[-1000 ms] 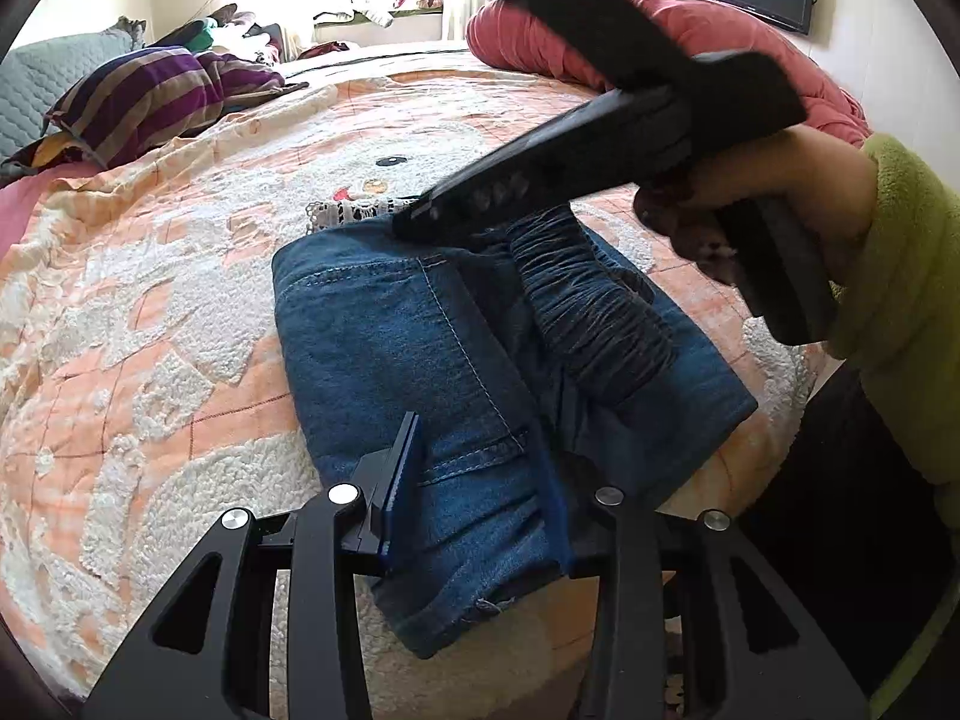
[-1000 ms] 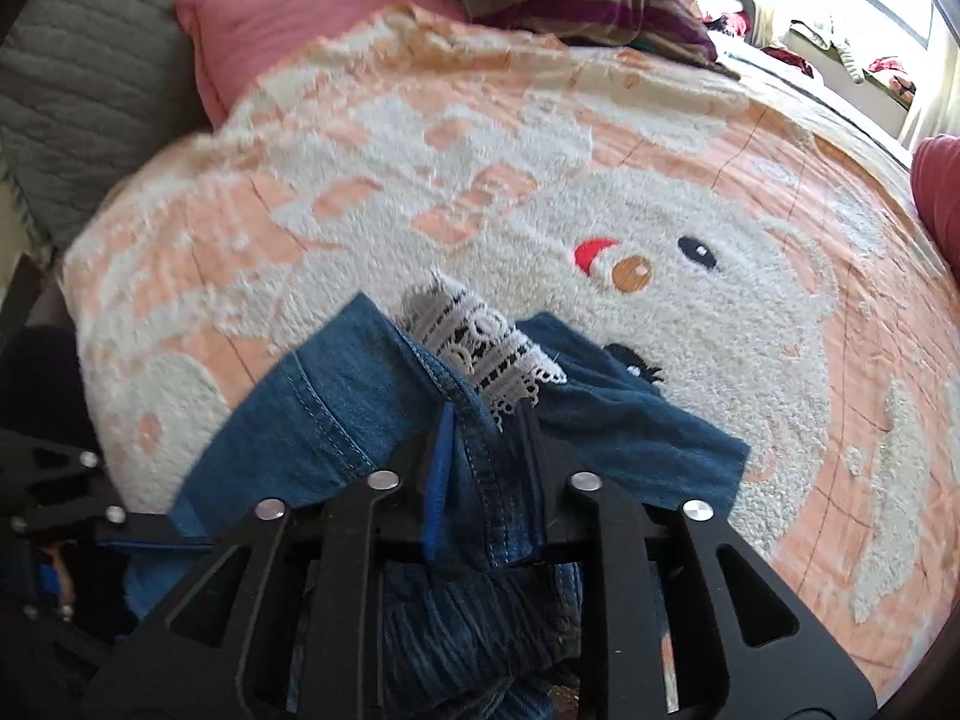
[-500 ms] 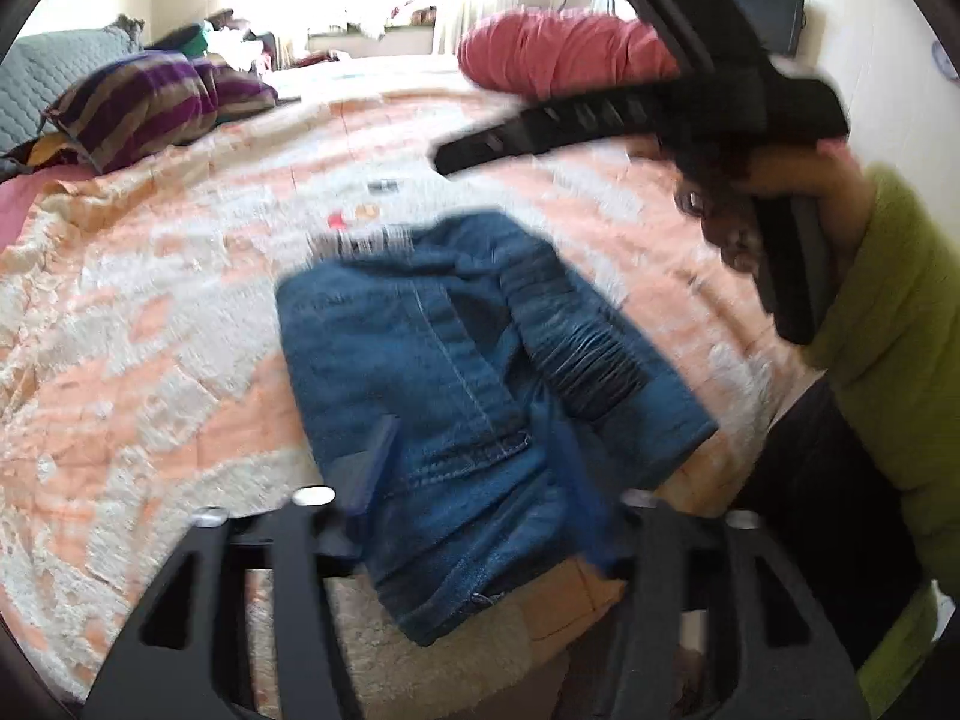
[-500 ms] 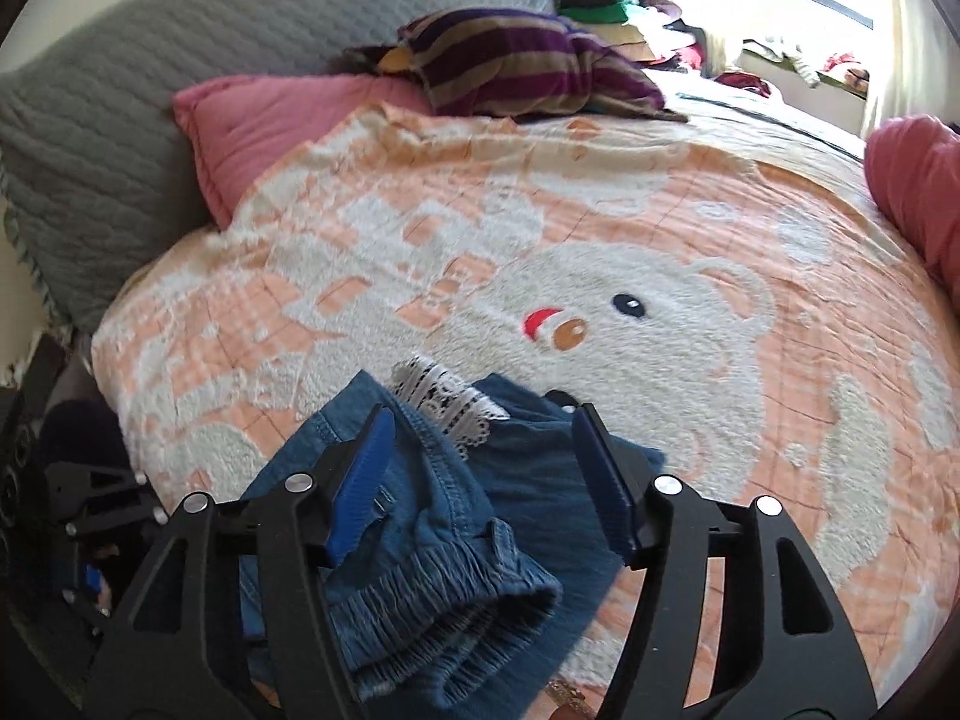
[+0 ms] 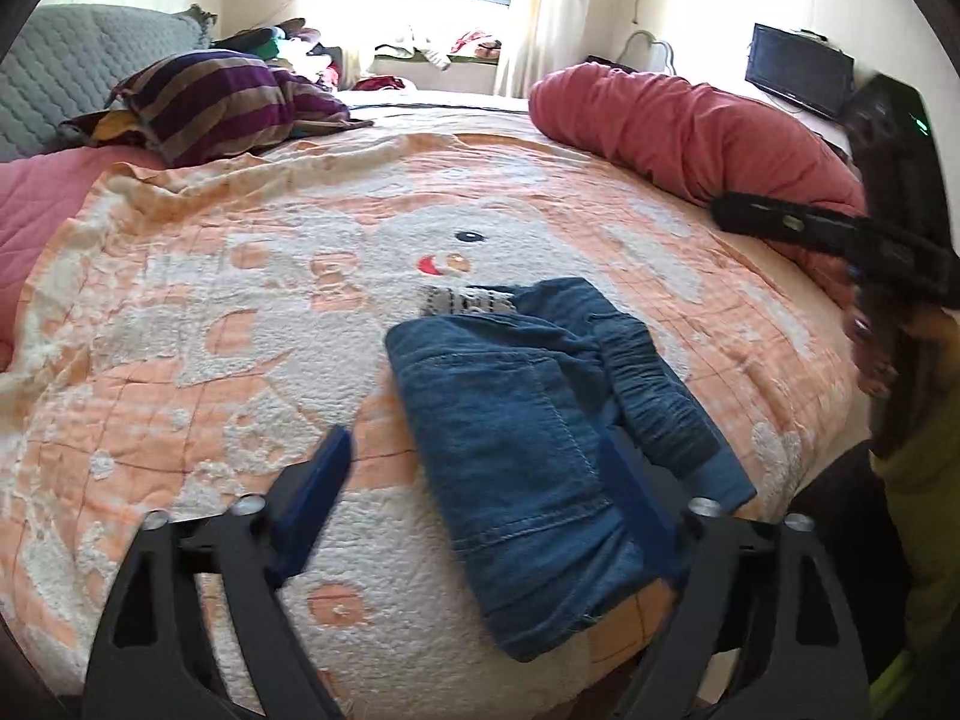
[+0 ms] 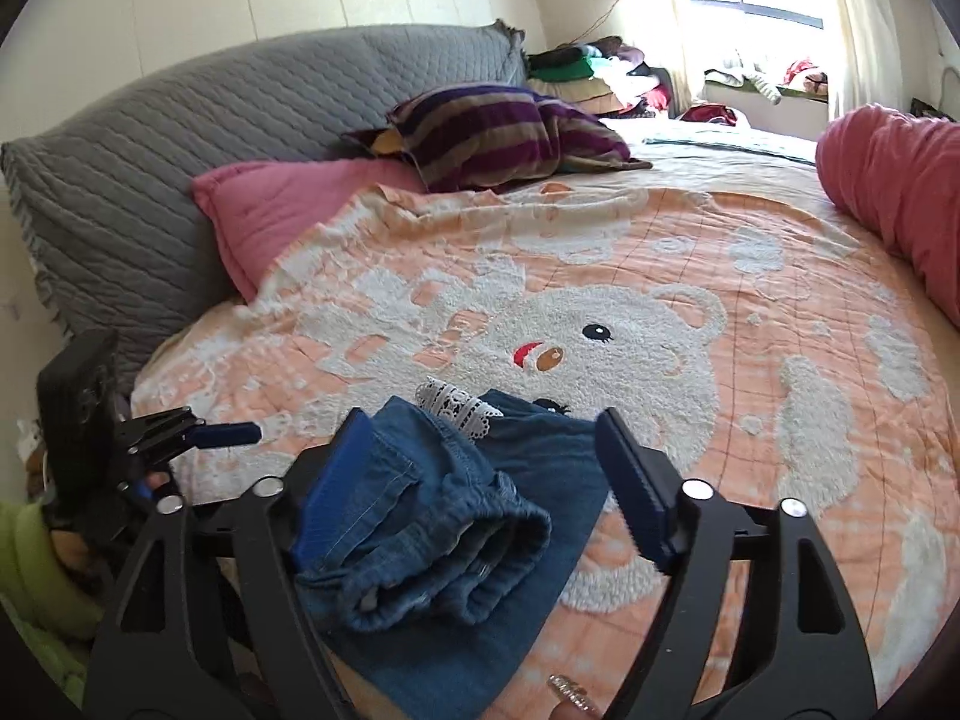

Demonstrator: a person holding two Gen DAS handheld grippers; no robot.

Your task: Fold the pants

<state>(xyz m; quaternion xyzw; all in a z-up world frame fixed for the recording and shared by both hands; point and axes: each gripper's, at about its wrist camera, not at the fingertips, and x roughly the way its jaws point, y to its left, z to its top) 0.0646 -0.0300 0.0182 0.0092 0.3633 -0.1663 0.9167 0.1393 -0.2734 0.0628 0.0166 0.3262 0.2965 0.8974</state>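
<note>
The blue denim pants [image 5: 528, 438] lie folded into a compact bundle on the orange bear bedspread [image 5: 240, 312], near its front edge, with a white lace trim [image 5: 462, 300] showing at the far end. They also show in the right wrist view [image 6: 444, 516], elastic waistband toward me. My left gripper [image 5: 480, 498] is open and empty, raised above the pants' near end. My right gripper [image 6: 486, 480] is open and empty above the bundle; it also shows at the right in the left wrist view [image 5: 840, 234].
A red rolled duvet [image 5: 690, 126] lies along the bed's right side. A striped purple pillow [image 5: 222, 96], a pink pillow [image 6: 288, 210] and a grey quilted headboard [image 6: 180, 150] are at the far left. A monitor [image 5: 798, 78] stands by the wall.
Both grippers let go of the pants, opened and pulled back upward. The folded pants stay lying on the bedspread.
</note>
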